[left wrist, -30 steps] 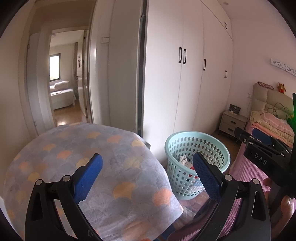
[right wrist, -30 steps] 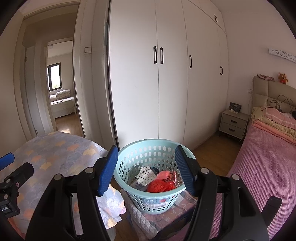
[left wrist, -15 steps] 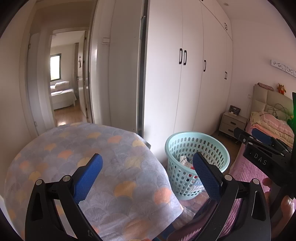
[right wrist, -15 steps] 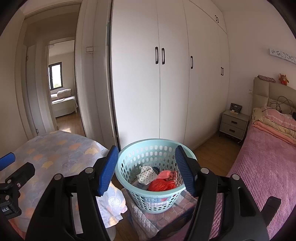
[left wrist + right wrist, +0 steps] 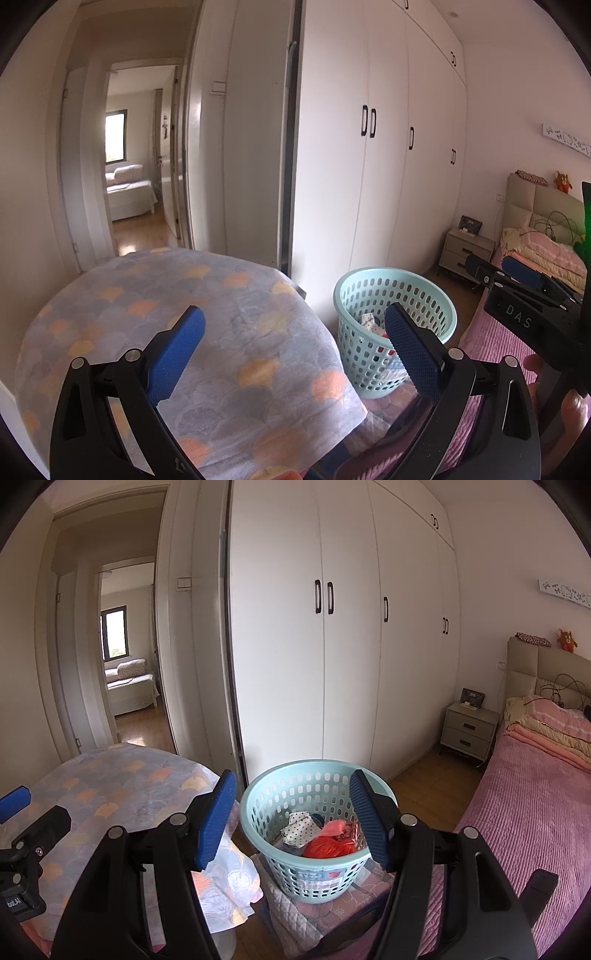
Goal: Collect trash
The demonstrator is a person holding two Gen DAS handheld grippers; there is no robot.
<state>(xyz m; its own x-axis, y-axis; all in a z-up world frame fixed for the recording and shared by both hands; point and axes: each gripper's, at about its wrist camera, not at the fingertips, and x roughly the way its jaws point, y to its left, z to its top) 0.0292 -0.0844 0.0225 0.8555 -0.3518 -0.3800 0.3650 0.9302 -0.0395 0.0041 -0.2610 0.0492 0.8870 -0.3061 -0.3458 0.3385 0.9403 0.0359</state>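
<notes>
Pale turquoise plastic forms the perforated basket point(image 5: 314, 834) standing on a quilted stool point(image 5: 317, 908), between the round worktop point(image 5: 110, 786) with its scalloped cloth and the pink bed point(image 5: 524, 812). Inside lie a crumpled red plastic bag point(image 5: 328, 843) and a spotted white wrapper point(image 5: 299, 825). Both tools hang above, empty: the right gripper point(image 5: 293, 830) frames the basket with its jaws parted, and the left gripper point(image 5: 295, 354) is spread wide over the worktop. No loose trash shows on the cloth. Best, I judge, to look over the worktop and floor before reaching, then approach any scrap squarely from above.
</notes>
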